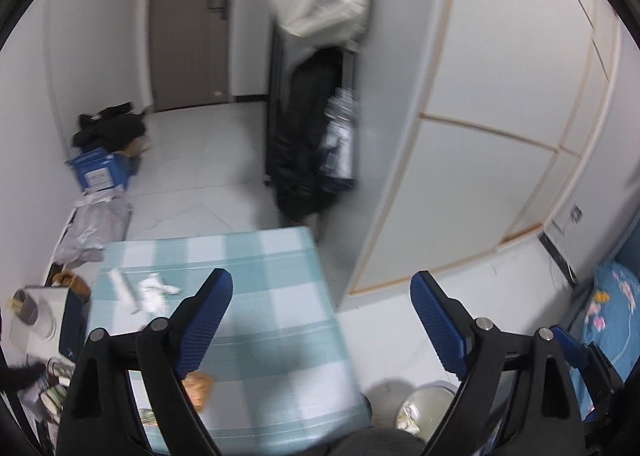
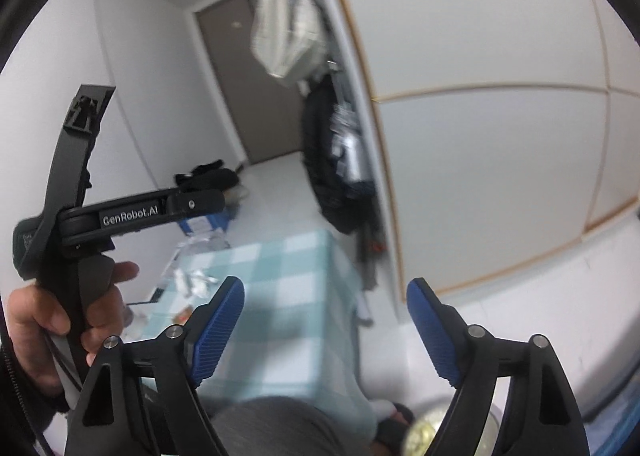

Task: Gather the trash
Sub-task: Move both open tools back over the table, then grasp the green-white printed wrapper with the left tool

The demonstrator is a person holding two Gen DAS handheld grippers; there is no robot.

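Both grippers released above the checked table

Crumpled tissues (image 1: 154, 290) lie far-left of the left gripper (image 1: 320, 320), which is nearer; the right gripper (image 2: 326, 320) hangs empty too.

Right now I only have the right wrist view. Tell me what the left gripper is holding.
Observer: Nothing. The left gripper is wide open over the checked table.
Operator: List the trash on that table.
Observer: Crumpled tissues sit near its far left corner, with a white tube lying just left of them.
Operator: Check the near edge too.
Observer: An orange lump sits there, partly hidden behind the gripper's left finger.
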